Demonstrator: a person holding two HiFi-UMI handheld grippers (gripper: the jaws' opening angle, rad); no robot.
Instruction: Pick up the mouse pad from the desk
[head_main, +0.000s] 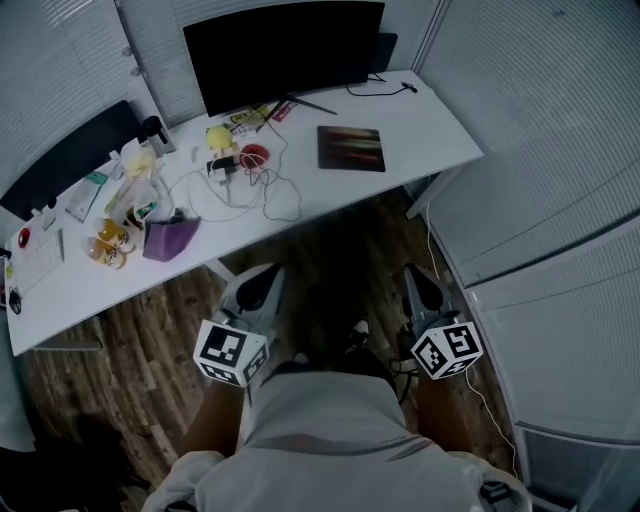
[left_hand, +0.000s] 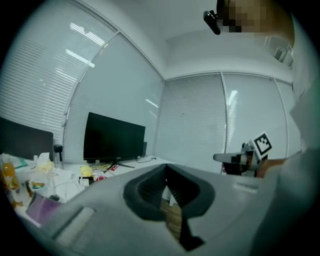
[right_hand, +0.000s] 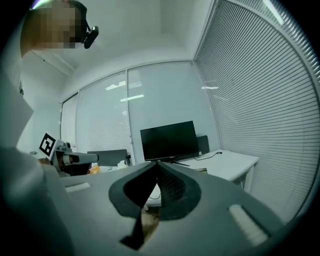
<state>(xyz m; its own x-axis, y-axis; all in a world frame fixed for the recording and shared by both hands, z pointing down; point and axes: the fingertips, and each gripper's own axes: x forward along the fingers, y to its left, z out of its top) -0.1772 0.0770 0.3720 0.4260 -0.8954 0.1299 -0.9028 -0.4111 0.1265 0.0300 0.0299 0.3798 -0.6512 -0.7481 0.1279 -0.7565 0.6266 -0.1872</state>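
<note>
The mouse pad (head_main: 351, 148), dark with reddish streaks, lies flat on the right part of the white desk (head_main: 440, 135), in front of the black monitor (head_main: 282, 50). Both grippers hover over the wood floor, short of the desk. My left gripper (head_main: 263, 277) is shut with nothing in it, its jaws meeting at a point (left_hand: 166, 167). My right gripper (head_main: 412, 272) is shut and empty too, its tips closed together (right_hand: 156, 164). From the right gripper view the mouse pad (right_hand: 200, 170) shows as a thin dark edge on the desk.
White cables (head_main: 245, 185), a red round object (head_main: 254, 155), a purple pouch (head_main: 168, 238), yellow items (head_main: 112, 243) and papers crowd the desk's left half. A second dark monitor (head_main: 70, 155) stands at far left. Blinds and glass walls (head_main: 560, 130) close in on the right.
</note>
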